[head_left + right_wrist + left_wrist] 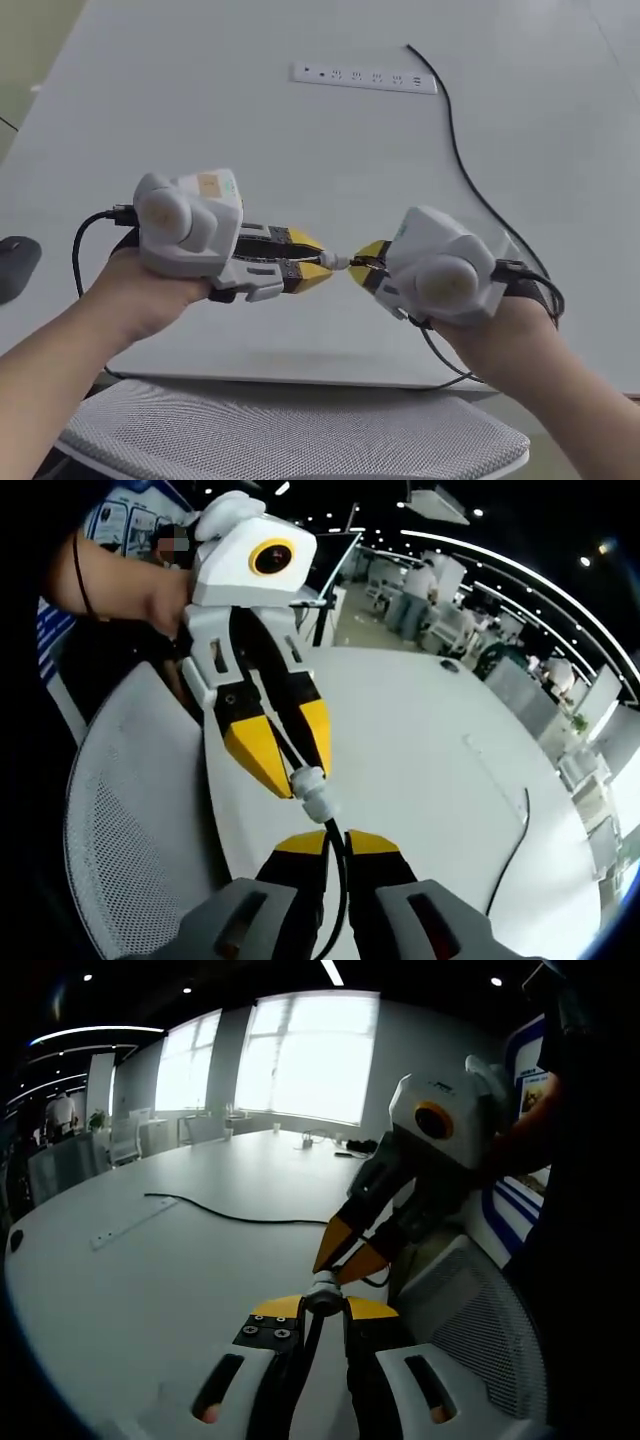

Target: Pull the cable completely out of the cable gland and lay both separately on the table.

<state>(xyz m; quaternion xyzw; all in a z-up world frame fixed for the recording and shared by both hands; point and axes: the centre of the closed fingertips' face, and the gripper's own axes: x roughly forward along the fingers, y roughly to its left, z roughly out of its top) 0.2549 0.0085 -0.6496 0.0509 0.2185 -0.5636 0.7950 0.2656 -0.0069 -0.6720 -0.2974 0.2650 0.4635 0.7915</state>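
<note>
Both grippers meet tip to tip above the near edge of the white table (300,140). My left gripper (318,263) is shut on a small white cable gland (336,262). In the left gripper view the gland (322,1290) sits at my own jaw tips (322,1307), and the black cable (308,1355) runs back between the jaws. My right gripper (358,263) faces it and is shut on the cable just past the gland. In the right gripper view the cable (340,880) passes between my own jaws (337,842) up to the gland (312,785).
A white power strip (363,78) lies at the far side of the table, with a black cord (460,150) trailing to the right edge. A dark mouse-like object (15,265) sits at the left. A grey mesh chair (290,430) stands below the near edge.
</note>
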